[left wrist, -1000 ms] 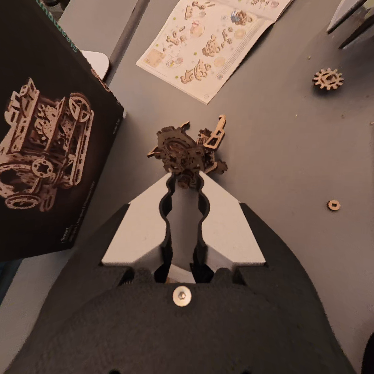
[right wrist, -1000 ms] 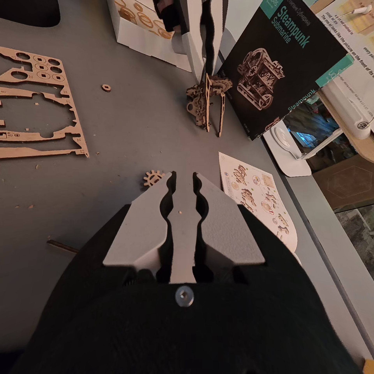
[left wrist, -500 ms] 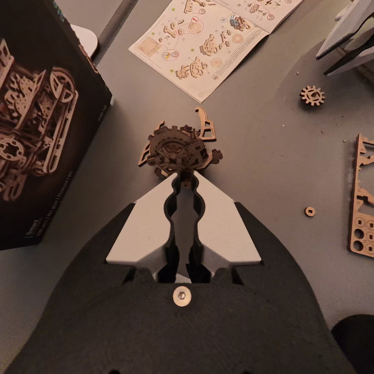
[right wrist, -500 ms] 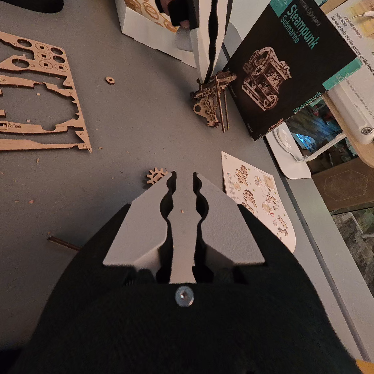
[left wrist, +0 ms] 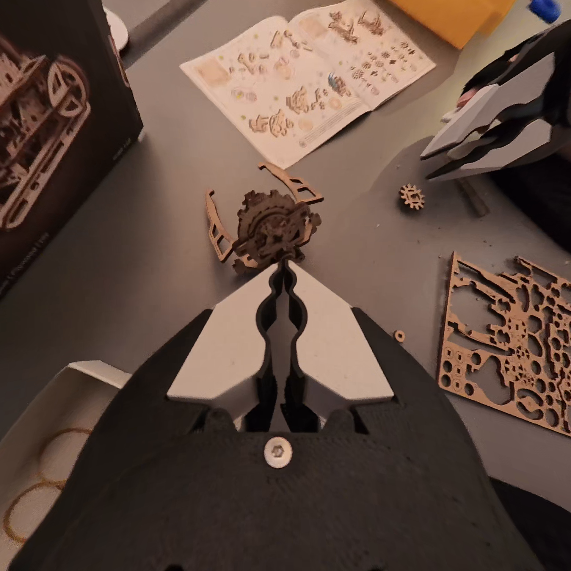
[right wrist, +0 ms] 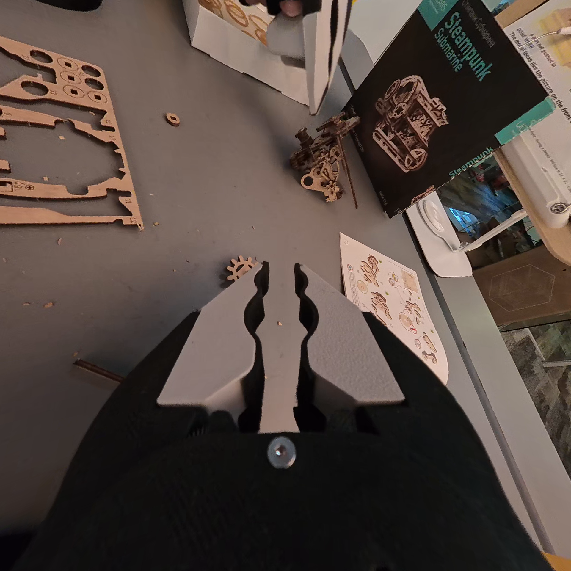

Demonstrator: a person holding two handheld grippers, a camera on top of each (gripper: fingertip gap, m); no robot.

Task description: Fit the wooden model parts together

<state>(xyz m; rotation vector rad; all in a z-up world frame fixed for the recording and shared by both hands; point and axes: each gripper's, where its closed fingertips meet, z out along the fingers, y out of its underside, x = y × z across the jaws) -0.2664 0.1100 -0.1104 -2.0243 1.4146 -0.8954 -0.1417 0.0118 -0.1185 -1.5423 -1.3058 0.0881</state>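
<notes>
The wooden gear assembly sits on the grey table, just beyond my left gripper. The left jaws are shut, tips almost touching, pinching a thin near edge of the assembly. In the right wrist view the assembly leans over on the table under the left gripper's fingers. My right gripper is open and empty, low over the table. A loose wooden gear lies just left of its left fingertip. The left wrist view also shows this gear and the right gripper.
A punched wooden part sheet and a small washer lie on the table. The instruction booklet, the dark kit box and a white open box border the work area. A dark rod lies near my right gripper. One gripper's finger ends stand about 15 centimetres off the other's. My left gripper's tips are some 12 centimetres from the small washer.
My left gripper has swung around and tipped the assembly over toward the table; its jaws stand closer together than before. The right gripper has barely moved.
</notes>
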